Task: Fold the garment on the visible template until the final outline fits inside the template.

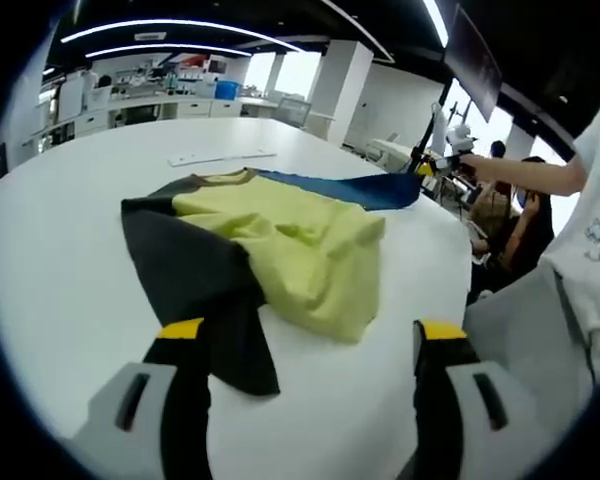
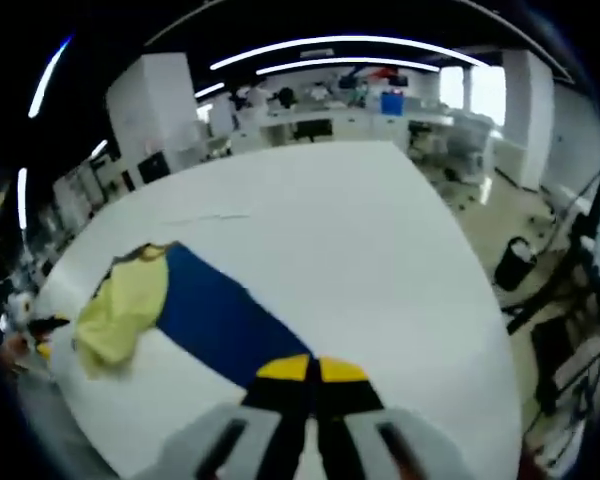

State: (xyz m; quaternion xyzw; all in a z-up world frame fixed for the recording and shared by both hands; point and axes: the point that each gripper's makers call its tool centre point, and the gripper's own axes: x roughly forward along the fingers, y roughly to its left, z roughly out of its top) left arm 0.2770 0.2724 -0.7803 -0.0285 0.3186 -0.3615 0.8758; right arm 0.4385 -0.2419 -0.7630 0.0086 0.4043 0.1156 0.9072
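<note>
Left tool (image 1: 312, 338) spread wide above garment (image 1: 280, 245), right tool (image 2: 311, 371) pinching its blue sleeve (image 2: 220, 322)

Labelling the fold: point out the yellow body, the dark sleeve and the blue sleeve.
yellow body (image 1: 300, 245), left gripper view, middle of panel.
dark sleeve (image 1: 195, 270), left gripper view, middle of sleeve.
blue sleeve (image 2: 215, 320), right gripper view, mid-length.

Yellow, grey and blue garment (image 1: 280, 250) crumpled on white table (image 1: 70, 300), apparently just beyond parted fingers (image 1: 181, 330).
</note>
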